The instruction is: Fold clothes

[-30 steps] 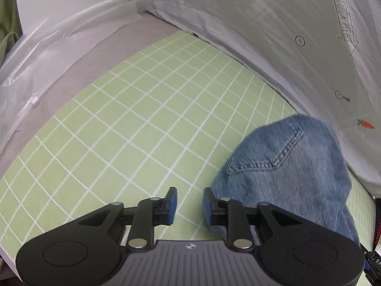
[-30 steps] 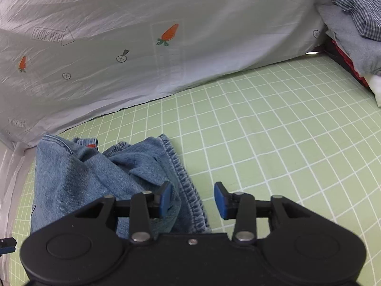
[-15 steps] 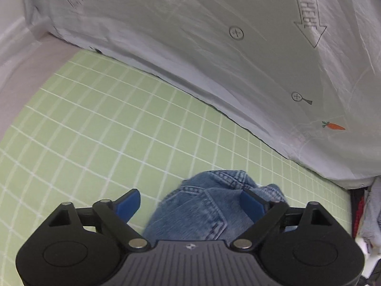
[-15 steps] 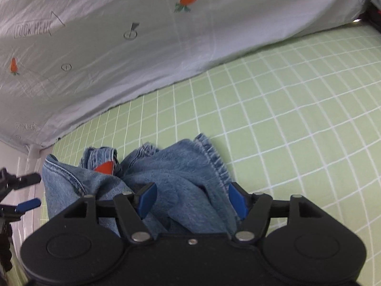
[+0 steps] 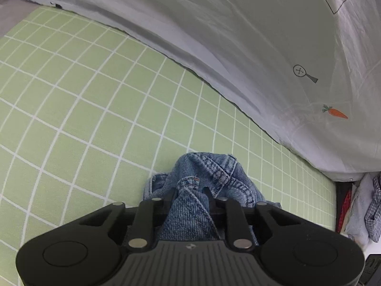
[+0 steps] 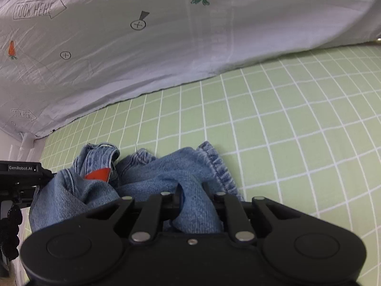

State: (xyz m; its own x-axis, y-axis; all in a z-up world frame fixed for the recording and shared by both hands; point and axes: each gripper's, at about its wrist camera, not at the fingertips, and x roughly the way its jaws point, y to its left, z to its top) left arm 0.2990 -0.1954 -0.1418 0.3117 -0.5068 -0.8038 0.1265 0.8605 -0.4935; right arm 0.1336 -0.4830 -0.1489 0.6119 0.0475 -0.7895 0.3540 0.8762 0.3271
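Observation:
A crumpled pair of blue jeans (image 5: 209, 176) lies on the green checked mat (image 5: 95, 109). My left gripper (image 5: 189, 196) is shut on a fold of the jeans near the waistband. In the right wrist view the jeans (image 6: 152, 174) show a red inner label and a stitched hem. My right gripper (image 6: 191, 196) is shut on another fold of the denim beside the hem. The fingertips of both grippers are buried in the cloth. The left gripper's body (image 6: 19, 174) shows at the left edge of the right wrist view.
A grey sheet with carrot and arrow prints (image 5: 262, 47) hangs along the far edge of the mat; it also shows in the right wrist view (image 6: 142, 35). A pile of other clothes (image 5: 364, 209) sits at the right. Open mat (image 6: 297, 131) lies to the right of the jeans.
Both grippers moved onto the jeans and went from wide open to shut, each pinching a fold of denim. The cloth has bunched up between the fingers.

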